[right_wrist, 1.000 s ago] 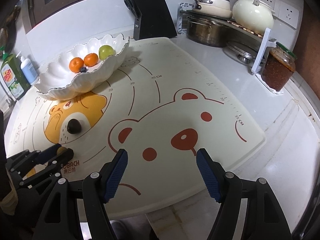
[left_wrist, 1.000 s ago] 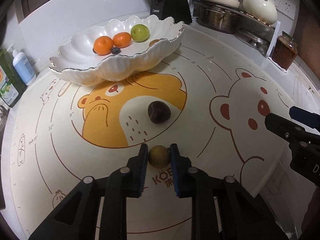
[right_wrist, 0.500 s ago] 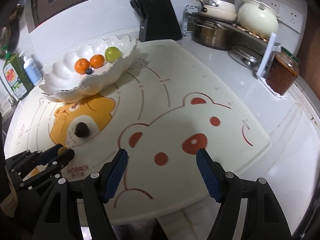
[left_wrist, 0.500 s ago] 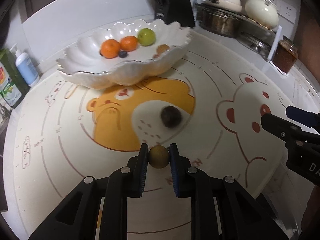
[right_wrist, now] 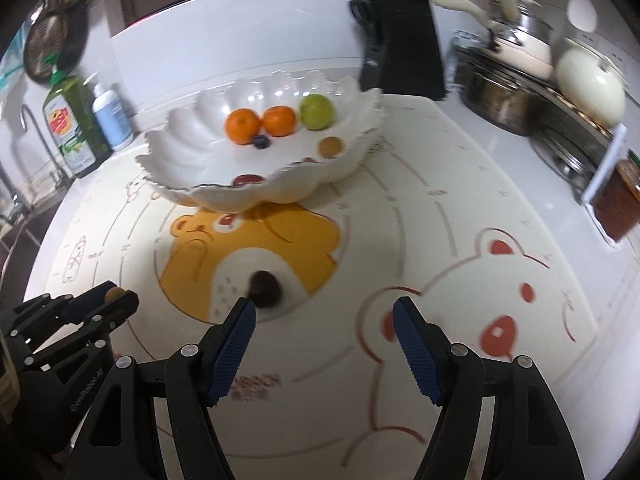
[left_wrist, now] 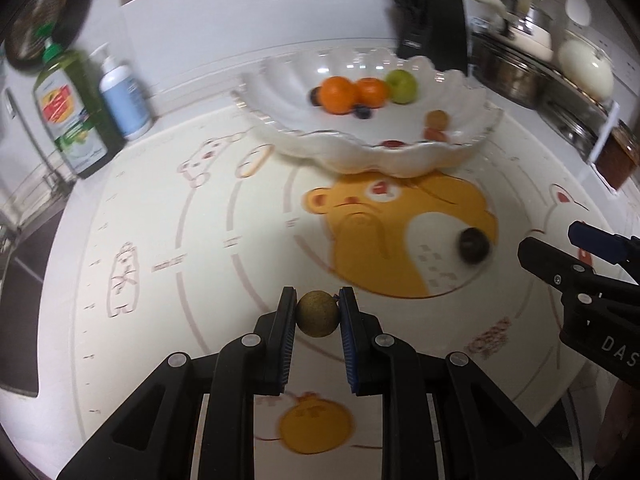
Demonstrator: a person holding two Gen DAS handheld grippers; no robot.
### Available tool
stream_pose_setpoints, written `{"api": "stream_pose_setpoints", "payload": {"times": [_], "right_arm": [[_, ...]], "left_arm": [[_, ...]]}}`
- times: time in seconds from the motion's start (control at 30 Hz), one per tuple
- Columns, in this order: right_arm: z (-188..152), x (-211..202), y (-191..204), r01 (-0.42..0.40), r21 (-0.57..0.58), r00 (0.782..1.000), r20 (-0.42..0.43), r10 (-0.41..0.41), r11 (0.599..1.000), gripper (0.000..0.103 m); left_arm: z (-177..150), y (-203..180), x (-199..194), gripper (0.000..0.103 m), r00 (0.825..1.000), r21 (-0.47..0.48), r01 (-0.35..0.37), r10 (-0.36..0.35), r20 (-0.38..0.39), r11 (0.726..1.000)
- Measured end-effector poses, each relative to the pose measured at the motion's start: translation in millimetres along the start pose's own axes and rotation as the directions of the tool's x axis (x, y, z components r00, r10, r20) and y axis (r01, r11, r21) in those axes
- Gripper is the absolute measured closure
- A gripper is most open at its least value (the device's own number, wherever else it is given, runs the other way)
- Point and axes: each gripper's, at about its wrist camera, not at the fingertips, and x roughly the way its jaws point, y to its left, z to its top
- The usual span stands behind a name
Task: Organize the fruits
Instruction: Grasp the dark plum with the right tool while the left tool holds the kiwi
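My left gripper (left_wrist: 317, 314) is shut on a small round olive-brown fruit (left_wrist: 317, 313) and holds it above the mat; it also shows in the right wrist view (right_wrist: 114, 295). A dark round fruit (left_wrist: 473, 245) lies on the orange bear print, just ahead of my open, empty right gripper (right_wrist: 322, 320) near its left fingertip (right_wrist: 240, 320). The white scalloped bowl (left_wrist: 460, 148) at the back holds two oranges (left_wrist: 339, 95), a green fruit (left_wrist: 401, 87), a blueberry (left_wrist: 363, 112) and small brown and red fruits.
A cartoon bear mat (left_wrist: 200, 240) covers the counter. Soap bottles (left_wrist: 72, 112) stand at the left back, a black knife block (left_wrist: 430, 20) behind the bowl, pots (left_wrist: 520, 60) and a jar (right_wrist: 616, 204) at the right. A sink edge (left_wrist: 24, 240) lies left.
My left gripper closed on the olive-brown fruit and lifted it, swinging left. My right gripper moved left toward the dark fruit, which now sits by its left finger.
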Motion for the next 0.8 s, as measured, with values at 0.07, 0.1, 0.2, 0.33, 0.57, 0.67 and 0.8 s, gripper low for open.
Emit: {"api": "stream_pose_setpoints", "payload": {"times": [0.07,0.1,0.2,0.33,0.57,0.67,0.8], "right_arm": [[0.8,3.9,6.9,-0.01,-0.012,1.0,-0.003,0.01,1.0,0.031],[1.2,7.0,11.7,-0.015,-0.02,1.0,-0.004,0.015,1.0,0.031],[1.3,12.4,19.7,-0.023,-0.037,1.0,-0.011,0.023,0.999,0.031],[0.5,18.2,25.5,-0.023,-0.054,1.0,-0.017,0.022,0.998,0.031],[1.9,31.0,29.4,-0.022,-0.073,0.999,-0.029,0.02,0.997,0.032],[2.4,35.0,30.2,-0.025,-0.081,0.999,-0.027,0.022,0.996,0.033],[4.4,39.2,32.8,-0.032,-0.091,0.999,-0.032,0.03,0.995,0.045]], "left_arm": [[-2.2,8.4,-0.7,0.081,1.0,-0.014,-0.012,0.012,-0.001,1.0],[-2.5,12.3,-0.4,0.081,1.0,-0.022,-0.016,0.016,-0.002,1.0],[-5.1,22.3,-0.3,0.081,1.0,-0.046,-0.028,0.028,-0.007,0.999],[-7.5,27.8,-1.4,0.081,0.999,-0.062,-0.039,0.039,-0.008,0.997],[-11.5,33.6,-1.4,0.081,0.998,-0.088,-0.056,0.055,-0.014,0.994],[-13.2,34.9,-1.7,0.081,0.998,-0.097,-0.063,0.062,-0.015,0.993],[-14.1,36.8,-1.2,0.081,0.998,-0.112,-0.067,0.066,-0.017,0.991]]}}
